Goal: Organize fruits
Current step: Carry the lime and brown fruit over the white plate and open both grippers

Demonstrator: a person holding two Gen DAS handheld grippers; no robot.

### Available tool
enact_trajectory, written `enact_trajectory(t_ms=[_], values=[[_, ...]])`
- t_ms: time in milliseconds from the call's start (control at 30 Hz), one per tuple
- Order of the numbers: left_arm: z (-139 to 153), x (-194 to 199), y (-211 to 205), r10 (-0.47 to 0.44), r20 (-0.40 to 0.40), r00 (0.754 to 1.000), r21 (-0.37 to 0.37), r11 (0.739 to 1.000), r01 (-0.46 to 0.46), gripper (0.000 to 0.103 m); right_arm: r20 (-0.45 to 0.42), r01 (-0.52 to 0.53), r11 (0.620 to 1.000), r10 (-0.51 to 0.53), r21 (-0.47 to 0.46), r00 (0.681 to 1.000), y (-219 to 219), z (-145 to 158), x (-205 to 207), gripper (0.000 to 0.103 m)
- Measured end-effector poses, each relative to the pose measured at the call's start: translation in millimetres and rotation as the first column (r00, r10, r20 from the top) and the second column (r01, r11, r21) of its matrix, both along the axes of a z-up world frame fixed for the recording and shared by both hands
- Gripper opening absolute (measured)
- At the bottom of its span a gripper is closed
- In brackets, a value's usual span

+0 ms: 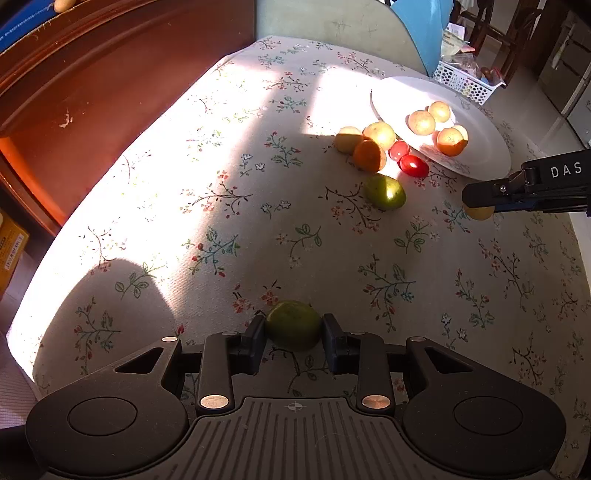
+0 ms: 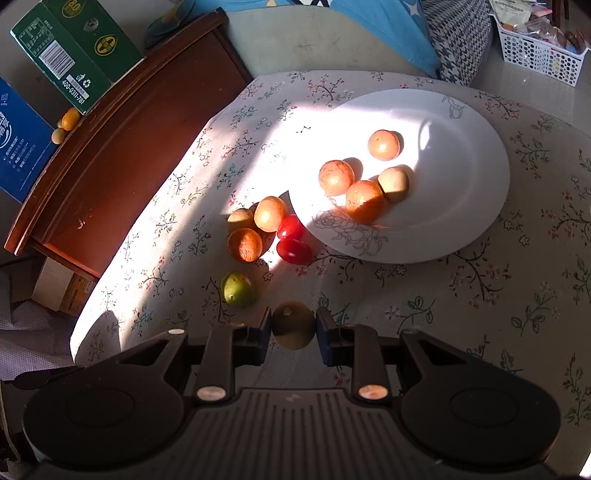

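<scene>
My left gripper point(image 1: 293, 326) is shut on a green fruit point(image 1: 293, 328) above the floral tablecloth. My right gripper point(image 2: 294, 325) is shut on a small yellow-brown fruit point(image 2: 294, 325); it also shows in the left wrist view point(image 1: 480, 206) at the right, with the fruit point(image 1: 479, 213) under its fingers. A white plate point(image 2: 461, 155) holds several orange-yellow fruits point(image 2: 336, 177). Beside the plate lie three more orange-yellow fruits point(image 2: 244, 243), two red tomatoes point(image 2: 293, 251) and another green fruit point(image 2: 238, 290), which also shows in the left wrist view point(image 1: 385, 192).
The table point(image 1: 184, 192) has a floral cloth, half in sunlight. A dark wooden cabinet point(image 2: 122, 147) stands at its left edge with boxes point(image 2: 74, 51) on it. A chair point(image 1: 332, 26) and a white basket point(image 2: 539, 55) stand behind the table.
</scene>
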State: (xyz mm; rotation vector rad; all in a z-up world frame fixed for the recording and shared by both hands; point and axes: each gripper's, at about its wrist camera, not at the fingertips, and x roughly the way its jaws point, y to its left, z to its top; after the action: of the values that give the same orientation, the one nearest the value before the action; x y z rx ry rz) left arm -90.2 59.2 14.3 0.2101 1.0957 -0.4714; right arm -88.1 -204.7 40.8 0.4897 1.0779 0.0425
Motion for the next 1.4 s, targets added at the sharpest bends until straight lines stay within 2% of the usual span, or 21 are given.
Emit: enact_trajectory(t_ms=[100, 400, 533, 733, 1000, 1200, 1400], values=[[1, 0, -3, -0.006, -0.007, 1.0, -0.009, 1.0, 0.006, 0.03, -0.009, 0.005, 0.999, -0.005, 0.043, 1.0, -1, -2, 1, 0.027], [12, 11, -32, -0.075, 0.017, 0.997, -0.036, 0.996, 0.076, 0.03, -0.032, 0.027, 0.996, -0.024, 0.081, 0.999, -13, -4, 5, 0.027], [19, 19, -50, -0.115, 0.03, 0.993, -0.053, 0.992, 0.116, 0.03, -0.016, 0.029, 0.998, -0.029, 0.049, 0.999, -19, 1, 8, 0.027], [22, 34, -80, -0.179, 0.038, 0.983, -0.074, 0.981, 0.181, 0.03, 0.002, 0.108, 0.993, -0.108, 0.041, 0.994, -45, 7, 12, 0.027], [26, 61, -121, -0.246, 0.041, 0.968, -0.129, 0.96, 0.249, 0.03, 0.035, 0.261, 0.965, -0.262, 0.035, 0.964, -88, 16, 17, 0.027], [27, 82, -145, -0.273, 0.063, 0.96, -0.138, 0.95, 0.279, 0.03, 0.024, 0.304, 0.952, -0.305, 0.008, 0.952, -95, 11, 23, 0.027], [28, 108, -161, -0.263, 0.075, 0.962, -0.132, 0.953, 0.271, 0.03, 0.012, 0.33, 0.944, -0.33, -0.012, 0.944, -98, 6, 28, 0.027]])
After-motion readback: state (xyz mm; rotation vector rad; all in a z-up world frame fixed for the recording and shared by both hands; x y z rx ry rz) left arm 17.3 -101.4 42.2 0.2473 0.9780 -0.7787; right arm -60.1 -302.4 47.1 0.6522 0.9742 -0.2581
